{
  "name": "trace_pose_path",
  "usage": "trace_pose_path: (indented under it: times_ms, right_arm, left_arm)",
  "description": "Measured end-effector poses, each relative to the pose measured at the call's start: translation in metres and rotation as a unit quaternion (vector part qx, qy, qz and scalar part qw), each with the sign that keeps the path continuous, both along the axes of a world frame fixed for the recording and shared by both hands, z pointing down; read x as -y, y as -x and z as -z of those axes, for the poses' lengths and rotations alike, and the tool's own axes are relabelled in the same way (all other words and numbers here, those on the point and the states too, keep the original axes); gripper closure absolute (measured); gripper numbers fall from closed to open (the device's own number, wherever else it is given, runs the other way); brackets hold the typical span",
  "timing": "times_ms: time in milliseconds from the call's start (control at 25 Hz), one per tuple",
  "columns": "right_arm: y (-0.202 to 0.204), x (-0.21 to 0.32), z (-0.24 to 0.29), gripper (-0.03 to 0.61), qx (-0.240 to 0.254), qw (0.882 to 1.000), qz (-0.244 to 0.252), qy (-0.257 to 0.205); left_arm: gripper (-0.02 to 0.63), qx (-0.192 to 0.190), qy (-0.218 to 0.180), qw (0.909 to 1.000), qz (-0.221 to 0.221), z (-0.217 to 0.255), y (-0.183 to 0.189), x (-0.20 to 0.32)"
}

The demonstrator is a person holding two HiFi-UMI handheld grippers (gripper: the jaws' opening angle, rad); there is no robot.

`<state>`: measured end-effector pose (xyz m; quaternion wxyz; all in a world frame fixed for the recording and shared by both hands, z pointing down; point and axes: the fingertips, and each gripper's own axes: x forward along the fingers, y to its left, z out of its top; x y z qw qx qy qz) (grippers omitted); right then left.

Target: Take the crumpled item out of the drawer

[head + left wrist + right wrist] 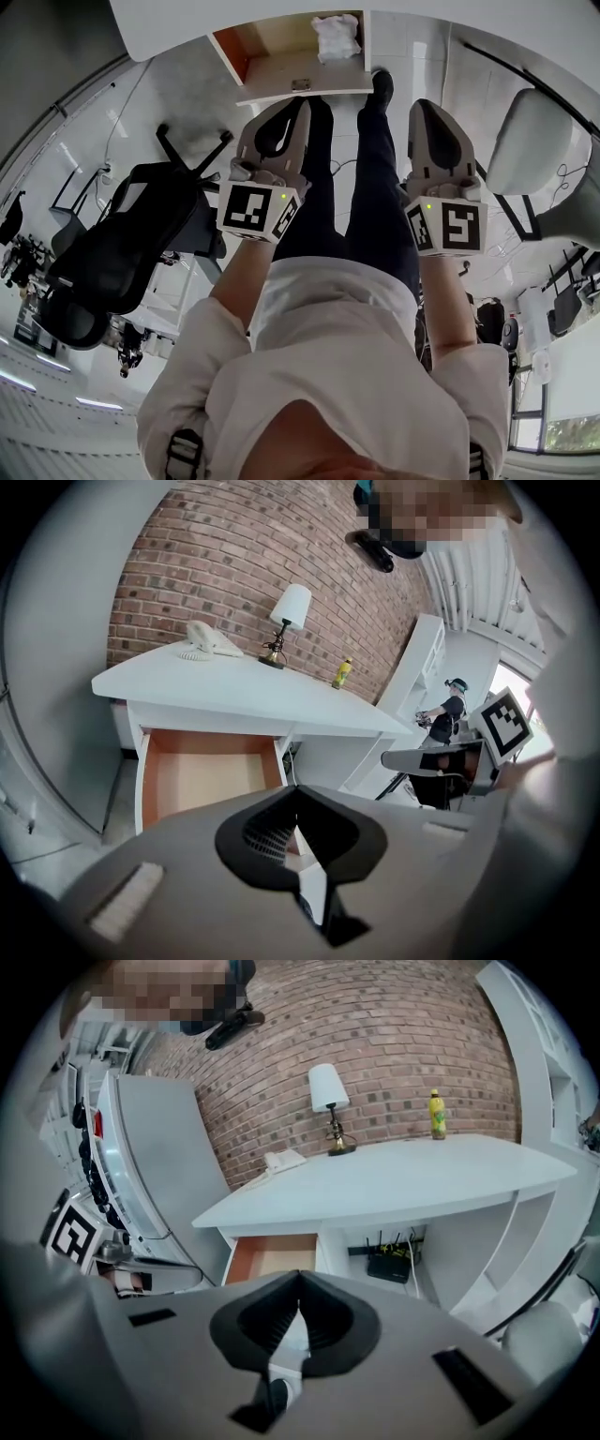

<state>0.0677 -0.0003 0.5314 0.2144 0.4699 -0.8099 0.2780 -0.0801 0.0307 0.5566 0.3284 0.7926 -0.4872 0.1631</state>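
Now: crumpled item [336,37] in open drawer [281,42], long axis front-to-back; left gripper [296,791], right gripper [300,1279] closed, empty.

White desk [422,1180] bearing lamp [328,1091], telephone [284,1160] and yellow bottle [436,1115]; crumpled white item [336,36] in its open drawer [281,47]

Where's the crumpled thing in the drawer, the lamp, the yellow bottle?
crumpled item [336,36], head view, its white middle
lamp [327,1087], right gripper view, its shade
yellow bottle [436,1117], right gripper view, its body

bright, even indoor light, soft shadows, heavy fisheye curving, dark corners
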Motion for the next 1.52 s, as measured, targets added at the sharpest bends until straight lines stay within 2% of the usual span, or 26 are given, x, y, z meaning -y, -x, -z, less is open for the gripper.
trace_pose_path:
  times_ms: [120, 160, 200, 240, 400, 600, 720, 920, 1040, 1200, 1360, 1440, 1520]
  right_arm:
    - [0.003, -0.001, -0.003, 0.572, 0.003, 1.0, -0.001, 0.001]
    - [0.003, -0.001, -0.004, 0.571, 0.005, 1.0, -0.002, 0.002]
    - [0.003, -0.001, -0.006, 0.571, 0.006, 1.0, -0.002, 0.004]
    - [0.003, -0.001, -0.007, 0.571, 0.006, 1.0, -0.002, 0.004]
    - [0.002, -0.003, -0.008, 0.571, 0.008, 1.0, -0.003, 0.006]
    - [0.002, -0.004, -0.009, 0.571, 0.015, 1.0, -0.008, 0.011]
    - [0.002, -0.004, -0.011, 0.571, 0.021, 1.0, -0.012, 0.014]
    - [-0.002, -0.004, -0.013, 0.571, 0.034, 0.999, -0.022, 0.017]
    - [-0.005, -0.003, -0.013, 0.571, 0.037, 0.999, -0.026, 0.015]
    - [-0.012, 0.0, -0.013, 0.571, 0.042, 0.999, -0.032, 0.014]
    - [-0.018, -0.003, -0.017, 0.571, 0.04, 0.998, -0.033, 0.019]
    - [-0.018, -0.003, -0.02, 0.572, 0.041, 0.998, -0.033, 0.022]
    - [-0.017, -0.002, -0.022, 0.571, 0.042, 0.998, -0.033, 0.024]
  left_arm:
    - [0.6, -0.009, 0.013, 0.9998, -0.01, -0.007, -0.003, -0.001]
    - [0.562, -0.008, 0.022, 0.9997, -0.012, -0.011, -0.004, -0.001]
    - [0.439, -0.006, 0.034, 0.9993, -0.012, -0.017, -0.005, 0.0]
    - [0.362, -0.004, 0.045, 0.9989, -0.012, -0.022, -0.006, 0.0]
    - [0.357, -0.001, 0.07, 0.9974, -0.017, -0.039, -0.008, 0.003]
    - [0.357, -0.005, 0.138, 0.9887, -0.057, -0.07, -0.02, 0.004]
    - [0.357, -0.004, 0.151, 0.987, -0.055, -0.084, -0.021, 0.014]
    - [0.357, -0.025, 0.181, 0.9817, -0.054, -0.111, -0.026, 0.026]
    - [0.359, -0.008, 0.2, 0.9775, -0.066, -0.133, -0.027, 0.03]
    - [0.359, 0.029, 0.246, 0.965, -0.087, -0.165, -0.026, 0.032]
    - [0.359, 0.016, 0.3, 0.9512, -0.069, -0.196, -0.028, 0.032]
    - [0.359, 0.02, 0.315, 0.9467, -0.066, -0.21, -0.026, 0.034]
    - [0.359, 0.046, 0.318, 0.9437, -0.078, -0.224, -0.023, 0.036]
